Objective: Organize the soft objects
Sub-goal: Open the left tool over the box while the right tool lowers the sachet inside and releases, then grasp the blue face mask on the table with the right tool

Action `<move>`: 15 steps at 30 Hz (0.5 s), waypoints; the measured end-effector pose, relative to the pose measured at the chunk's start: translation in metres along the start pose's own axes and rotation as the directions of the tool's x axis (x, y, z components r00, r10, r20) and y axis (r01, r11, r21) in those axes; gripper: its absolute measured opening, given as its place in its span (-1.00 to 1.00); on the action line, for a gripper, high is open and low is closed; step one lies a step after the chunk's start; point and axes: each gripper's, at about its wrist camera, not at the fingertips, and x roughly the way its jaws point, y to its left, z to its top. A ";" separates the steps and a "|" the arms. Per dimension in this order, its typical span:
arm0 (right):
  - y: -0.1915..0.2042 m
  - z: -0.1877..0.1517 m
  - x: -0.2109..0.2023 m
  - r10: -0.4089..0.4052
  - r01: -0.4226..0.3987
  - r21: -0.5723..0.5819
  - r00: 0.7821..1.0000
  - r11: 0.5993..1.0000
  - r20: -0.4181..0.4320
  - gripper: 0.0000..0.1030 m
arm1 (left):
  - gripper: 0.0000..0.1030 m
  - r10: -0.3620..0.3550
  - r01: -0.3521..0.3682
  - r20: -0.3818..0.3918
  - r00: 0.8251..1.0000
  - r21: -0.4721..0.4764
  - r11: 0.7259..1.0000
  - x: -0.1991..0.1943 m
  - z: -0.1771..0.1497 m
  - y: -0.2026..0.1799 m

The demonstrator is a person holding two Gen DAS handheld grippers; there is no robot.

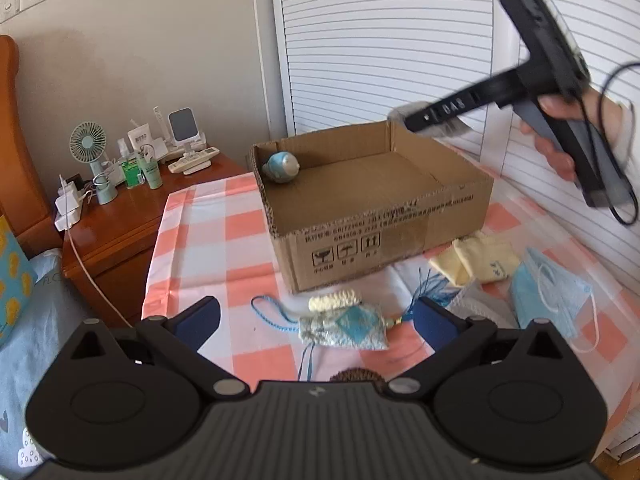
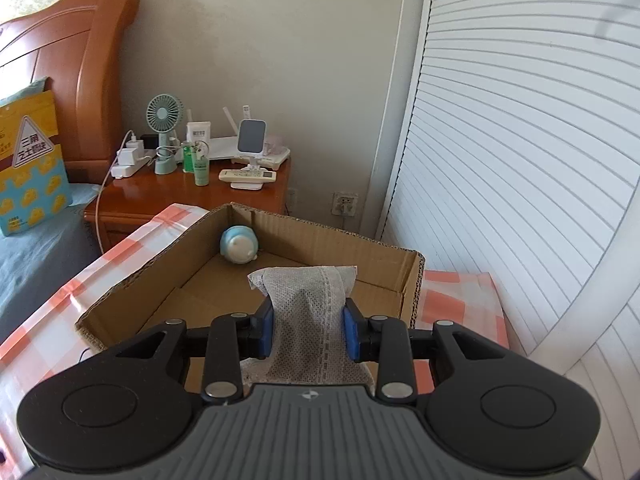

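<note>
The left gripper (image 1: 316, 322) hangs low over the checked tabletop (image 1: 208, 240) with its jaws spread as wide as they go and nothing between them; just past its blue pads (image 1: 434, 318) lies a pale blue embroidered sachet (image 1: 348, 328) with a cord loop, untouched. To its right on the cloth lie a folded yellow cloth (image 1: 476, 260) and blue face masks (image 1: 548, 292), close together near the front corner of the cardboard box (image 1: 384, 232). The box sits open on the tabletop, and a small blue and white plush toy (image 1: 280, 166) rests in its far left corner. The right gripper (image 2: 309, 330), held by a hand (image 1: 560, 148), is above the box's near rim, its jaws partly closed and pinching a grey mesh sachet (image 2: 306, 304) by its middle, the sachet's top edge standing over the box floor. Beyond, a wooden bedside cabinet (image 2: 132, 200) carries a small green fan (image 2: 164, 116).
</note>
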 end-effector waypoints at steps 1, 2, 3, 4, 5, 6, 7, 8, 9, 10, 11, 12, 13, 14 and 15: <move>-0.002 0.006 0.010 -0.004 0.004 0.005 1.000 1.000 -0.005 -0.27 | 0.99 0.008 -0.008 0.000 1.000 0.001 1.000 -0.003 -0.007 -0.003; -0.004 0.011 0.017 -0.009 0.010 0.012 1.000 1.000 -0.008 -0.25 | 0.99 0.006 -0.006 -0.002 1.000 0.002 1.000 -0.005 -0.011 -0.004; -0.006 0.015 0.024 -0.019 0.019 0.023 1.000 1.000 -0.014 -0.14 | 0.99 -0.002 0.002 -0.009 1.000 -0.003 1.000 -0.006 -0.014 -0.005; -0.007 0.019 0.029 -0.025 0.025 0.029 1.000 0.999 -0.016 0.01 | 0.99 -0.013 0.012 -0.017 1.000 -0.013 1.000 -0.008 -0.017 -0.005; -0.008 0.021 0.031 -0.033 0.034 0.034 0.999 0.999 -0.015 0.38 | 0.99 -0.021 0.020 -0.021 1.000 -0.019 1.000 -0.008 -0.018 -0.005; -0.008 0.022 0.031 -0.042 0.042 0.036 0.999 0.998 -0.008 0.62 | 0.99 -0.027 0.027 -0.024 0.999 -0.021 0.999 -0.009 -0.021 -0.005; -0.008 0.022 0.030 -0.045 0.045 0.035 0.999 0.998 0.003 0.69 | 0.99 -0.028 0.028 -0.023 0.999 -0.022 0.999 -0.011 -0.022 -0.006; -0.006 0.021 0.027 -0.045 0.044 0.028 0.999 0.999 0.006 0.76 | 0.99 -0.028 0.028 -0.020 0.999 -0.020 0.999 -0.011 -0.023 -0.007; -0.005 0.020 0.024 -0.044 0.044 0.021 0.999 0.999 0.006 0.79 | 0.99 -0.030 0.030 -0.018 0.999 -0.017 0.999 -0.012 -0.024 -0.008; -0.004 0.018 0.020 -0.044 0.044 0.014 0.999 0.999 0.007 0.82 | 0.99 -0.032 0.032 -0.019 0.999 -0.015 0.999 -0.012 -0.024 -0.009; -0.003 0.015 0.016 -0.047 0.047 0.011 0.999 0.999 0.007 0.84 | 0.99 -0.033 0.033 -0.020 0.999 -0.014 0.999 -0.012 -0.023 -0.009; -0.002 0.012 0.012 -0.051 0.051 0.008 0.999 0.999 0.005 0.86 | 0.99 -0.033 0.032 -0.019 0.999 -0.011 0.999 -0.012 -0.023 -0.010; -0.001 0.009 0.007 -0.059 0.059 0.006 0.998 0.998 0.003 0.87 | 0.99 -0.033 0.033 -0.016 0.999 -0.006 0.999 -0.012 -0.023 -0.012; 0.000 0.005 0.002 -0.063 0.063 0.006 0.998 0.998 0.004 0.89 | 0.99 -0.034 0.034 -0.014 0.999 -0.004 0.999 -0.013 -0.023 -0.013; 0.001 0.000 -0.004 -0.063 0.063 0.009 0.998 0.998 0.001 0.93 | 0.99 -0.038 0.038 -0.013 0.999 -0.002 0.999 -0.014 -0.023 -0.014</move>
